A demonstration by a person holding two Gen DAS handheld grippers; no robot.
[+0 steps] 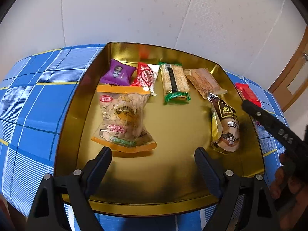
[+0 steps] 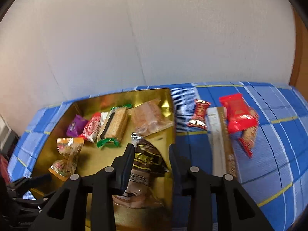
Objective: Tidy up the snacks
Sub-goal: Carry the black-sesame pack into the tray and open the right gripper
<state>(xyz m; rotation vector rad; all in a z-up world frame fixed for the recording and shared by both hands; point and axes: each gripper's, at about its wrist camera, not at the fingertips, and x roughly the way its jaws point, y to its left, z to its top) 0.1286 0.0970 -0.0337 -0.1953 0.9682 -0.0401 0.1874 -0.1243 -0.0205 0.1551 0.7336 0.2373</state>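
A: Nearest the left wrist lens, the left tool (image 1: 153,158) hangs with its jaws spread wide and nothing between them, over the bare front floor of the gold tray (image 1: 173,207).

B: And the right tool (image 2: 151,153)?

A: Its jaws stand only a little apart, straddling the brown sachet (image 2: 143,163) — whether the pads actually press on it cannot be told, since the view is blurred. The sachet lies in the tray's right part, close to the right wall.

B: What else is in the tray?

A: A clear nut bag with orange edges (image 1: 123,119) at the left front. Behind it, a purple packet (image 1: 117,75) and a red-and-white packet (image 1: 145,77) side by side, then a green-edged cracker bar (image 1: 175,82), then a tan wrapped cake (image 1: 204,82) toward the far right corner.

B: Anything outside it?

A: Yes — on the blue checked cloth of the tabletop (image 2: 269,169), to the right of the tray, lie a small red candy (image 2: 200,114), a long pale bar (image 2: 219,140), and a big red packet (image 2: 237,114) resting partly on another wrapped snack (image 2: 250,134). A person's hand (image 1: 288,177) grips the right tool's handle at the edge of the left view.
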